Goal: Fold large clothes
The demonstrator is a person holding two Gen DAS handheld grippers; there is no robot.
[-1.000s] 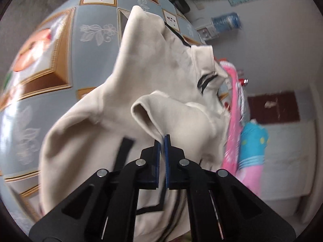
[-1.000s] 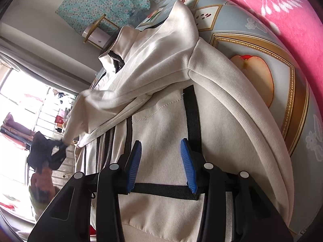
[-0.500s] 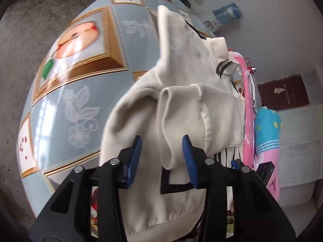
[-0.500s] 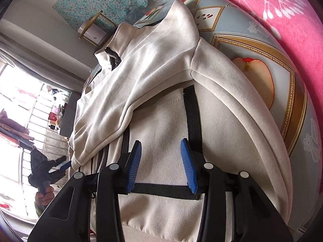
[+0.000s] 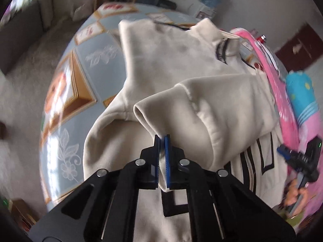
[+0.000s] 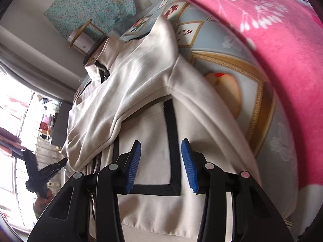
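Note:
A cream zip jacket with black stripes lies on the patterned table cover, collar at the far end. One sleeve is folded across the chest, and my left gripper is shut on the edge of that sleeve's cuff, lifting it slightly. In the right wrist view the same jacket fills the centre. My right gripper hangs open just above the jacket's lower front, over a black trim line, with nothing pinched. The left gripper shows at the sleeve's end.
A pink blanket lies along one side of the table, with a blue and pink bundle beside it. The right gripper and a hand show at the far right of the left wrist view. Grey floor borders the table's other side.
Half a second ago the left jaws stood open around the sleeve end; now they are shut on the cuff again, and the left wrist view has rolled. The right gripper stays open in place.

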